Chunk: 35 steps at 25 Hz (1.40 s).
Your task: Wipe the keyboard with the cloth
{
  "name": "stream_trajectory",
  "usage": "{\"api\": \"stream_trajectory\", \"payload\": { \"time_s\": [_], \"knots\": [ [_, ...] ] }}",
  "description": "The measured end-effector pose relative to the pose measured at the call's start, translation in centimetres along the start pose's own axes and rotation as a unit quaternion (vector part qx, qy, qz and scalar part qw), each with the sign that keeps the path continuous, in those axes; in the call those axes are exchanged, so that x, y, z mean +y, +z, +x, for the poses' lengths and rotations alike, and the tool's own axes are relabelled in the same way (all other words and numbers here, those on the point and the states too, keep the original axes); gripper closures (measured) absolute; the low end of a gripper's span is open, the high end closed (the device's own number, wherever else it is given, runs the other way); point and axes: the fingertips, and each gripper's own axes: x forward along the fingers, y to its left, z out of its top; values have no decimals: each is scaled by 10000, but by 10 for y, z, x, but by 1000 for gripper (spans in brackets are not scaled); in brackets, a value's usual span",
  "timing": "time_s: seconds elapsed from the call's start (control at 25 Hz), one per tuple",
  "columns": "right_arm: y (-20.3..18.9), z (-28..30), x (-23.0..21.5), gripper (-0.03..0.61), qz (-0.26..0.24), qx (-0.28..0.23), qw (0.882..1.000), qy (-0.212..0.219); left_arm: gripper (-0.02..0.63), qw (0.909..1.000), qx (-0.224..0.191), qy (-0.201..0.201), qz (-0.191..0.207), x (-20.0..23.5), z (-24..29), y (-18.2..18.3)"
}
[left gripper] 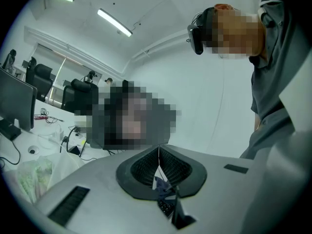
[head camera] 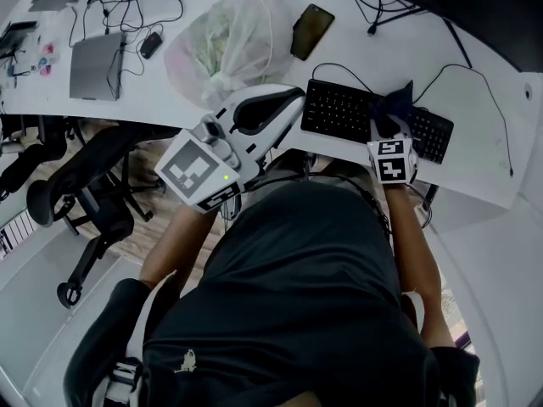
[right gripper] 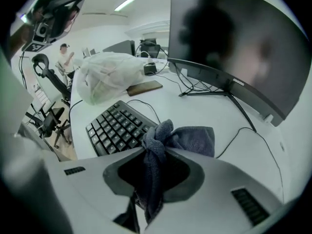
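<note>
The big white curved desk (head camera: 348, 36) is in front of me. At its back stands a wide, dark, curved screen (right gripper: 234, 38) on a thin stand. A black office chair on wheels (head camera: 85, 193) is on the floor to my left.

A puffy see-through plastic bag (head camera: 225, 45) sits on the desk, left of the keyboard and behind it. The flat black keyboard (head camera: 339, 108) lies near the desk's front edge, right in front of me. A closed silver laptop (head camera: 96, 64) lies far off to the left, with black wires around it.

My left tongs (head camera: 295, 97) are white with a black and white square cube. They are up over the front edge of the desk, just left of the keyboard. Their tips are pressed together and nothing is between them.

My right tongs (right gripper: 153, 160) point down at the right part of the keyboard. They are squeezed tight on the soft dark blue-grey cloth (head camera: 394, 104). The cloth is bunched up between the tips and fans out past them. From above, it covers some keys on the keyboard's right side.

A dark flat phone (head camera: 311, 30) lies on the desk behind the keyboard, next to the bag.
</note>
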Motion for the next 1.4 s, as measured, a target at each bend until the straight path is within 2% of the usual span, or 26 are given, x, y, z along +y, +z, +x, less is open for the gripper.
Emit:
{"api": "stream_trajectory", "payload": {
  "time_s": [0.12, 0.24, 0.4, 0.48, 0.56, 0.72, 0.88, 1.04, 1.16, 1.28, 1.4],
  "knots": [
    [18, 6, 26, 495, -192, -130, 9995, 219, 607, 10000, 10, -39, 8, -2, 1, -3],
    [35, 10, 71, 495, -464, -234, 9959, 738, 607, 10000, 27, 7, -25, -3, -4, -5],
    [42, 20, 146, 495, -1330, -216, 9784, 1568, 607, 10000, 5, 79, -29, -5, -12, -6],
    [43, 22, 155, 495, -1499, -267, 9729, 1740, 607, 9999, -14, 128, -17, -6, -17, -6],
    [42, 20, 144, 495, -1322, -288, 9745, 1790, 607, 9998, -76, 187, -17, -7, -22, -5],
    [25, 10, 100, 495, -852, -209, 9854, 1459, 609, 9995, -101, 302, -28, -10, -34, -8],
    [-11, -5, 41, 495, -146, -182, 9950, 974, 607, 9993, -107, 368, 12, -13, -39, -10],
    [-55, -23, -22, 495, 428, -10, 9983, 389, 607, 9991, -113, 403, 14, -23, -34, -10],
    [-88, -35, -71, 495, 841, 204, 9962, -133, 607, 9994, -69, 342, 45, -35, -24, -12],
    [-100, -41, -92, 495, 905, 268, 9949, -356, 607, 9997, -32, 249, 68, -49, -11, -15],
    [-85, -37, -68, 495, 497, 151, 9986, -134, 607, 9998, -9, 150, 98, -65, 3, -14]
  ]
}}
